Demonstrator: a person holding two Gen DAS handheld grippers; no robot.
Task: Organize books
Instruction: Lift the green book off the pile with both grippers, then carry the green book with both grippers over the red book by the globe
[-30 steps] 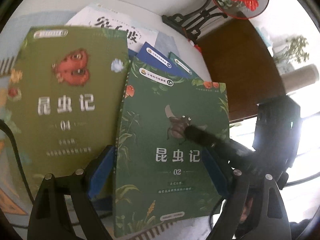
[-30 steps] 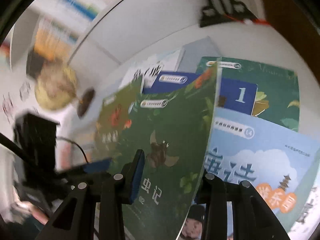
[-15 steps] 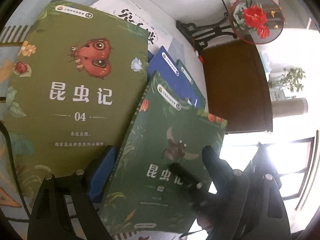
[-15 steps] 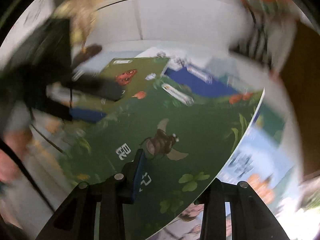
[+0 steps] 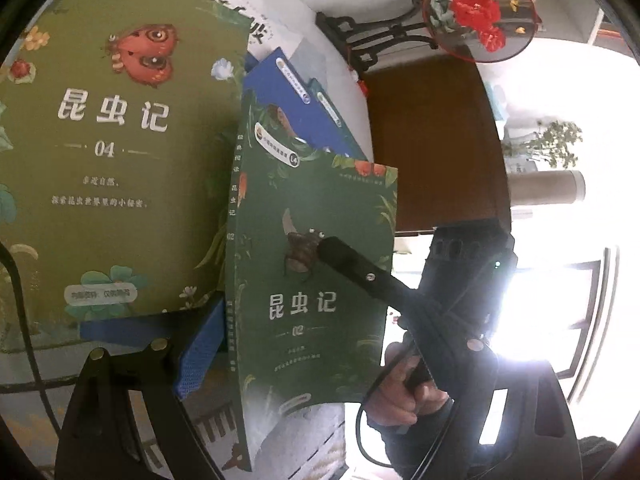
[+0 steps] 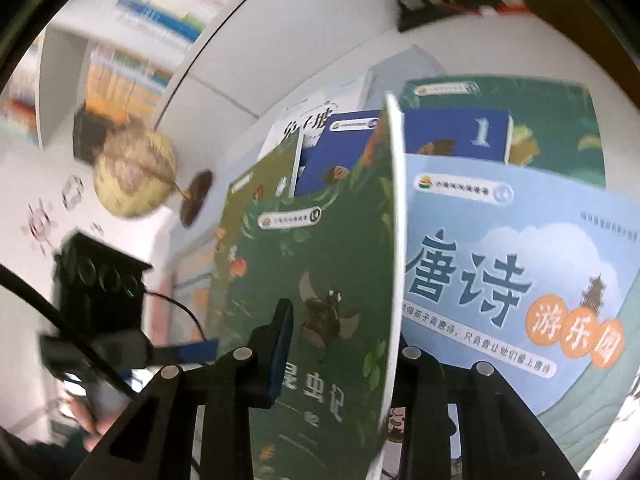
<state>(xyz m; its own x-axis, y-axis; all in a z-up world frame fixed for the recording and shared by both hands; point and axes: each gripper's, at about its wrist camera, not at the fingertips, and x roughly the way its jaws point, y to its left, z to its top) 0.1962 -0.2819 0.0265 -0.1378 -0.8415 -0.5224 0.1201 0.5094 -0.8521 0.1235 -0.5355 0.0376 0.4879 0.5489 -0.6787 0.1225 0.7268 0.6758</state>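
Book 02 [image 6: 320,320], dark green with a beetle, stands tilted on edge, long axis running away from the right tongs [image 6: 340,344], which are clamped on its lower end, 1 finger on the cover, the other behind it. Left of book 02 lies book 04 [image 5: 116,140]; the left tongs [image 5: 304,360] straddle book 02, spread wide and gripping nothing, 1 blue pad [image 5: 200,348] just beside its spine. Right of book 02 lies a pale blue book [image 6: 520,280]. Its back cover and the counter beneath are hidden; the stack behind is partly covered.
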